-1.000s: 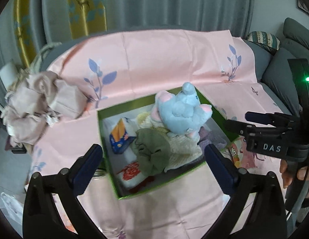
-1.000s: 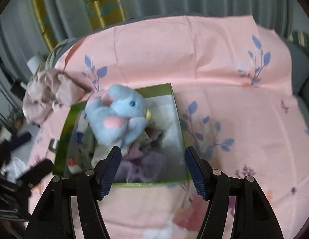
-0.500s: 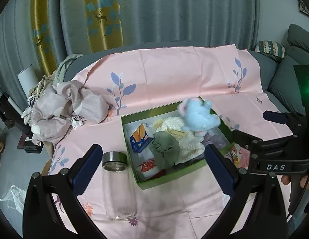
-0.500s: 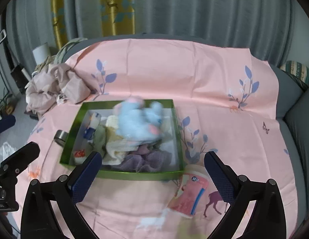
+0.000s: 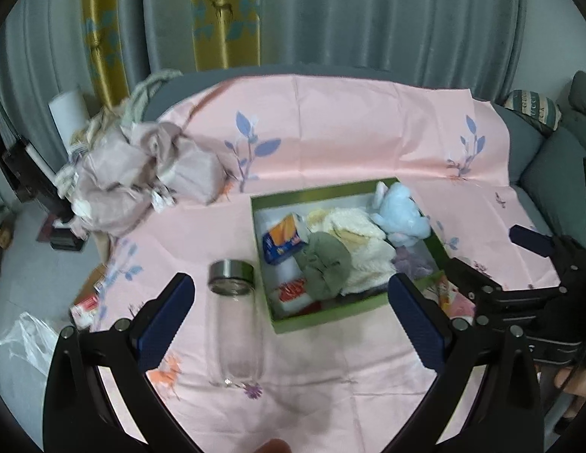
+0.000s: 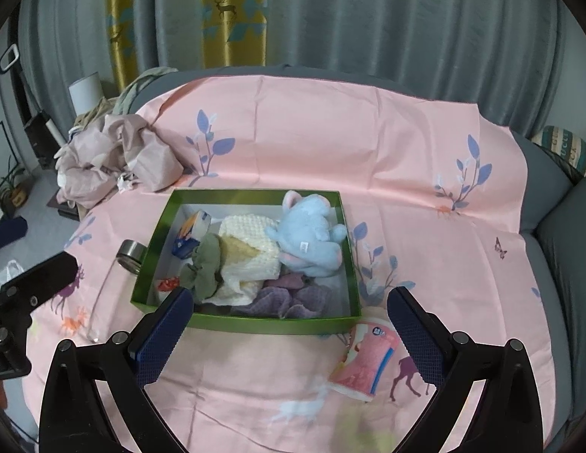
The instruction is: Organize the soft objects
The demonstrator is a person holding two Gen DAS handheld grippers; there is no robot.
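Hovering over the near edge of the pink sheet point(image 6: 312, 143), the left gripper point(image 5: 289, 324) and right gripper point(image 6: 289, 324) gape wide, empty; the blue plush point(image 6: 310, 236) lies in the green box's point(image 6: 255, 325) far right corner, so sorting looks nearly finished; next probably needs checking for stray soft items

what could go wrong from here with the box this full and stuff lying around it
1. The blue plush elephant lies on top of the heap against the far right corner of the green box; it might roll over the rim if the box is nudged.
2. The glass bottle lies on its side beside the box and could roll if bumped.
3. The pink pouch sits right by the open right hand-held gripper, which may catch it.
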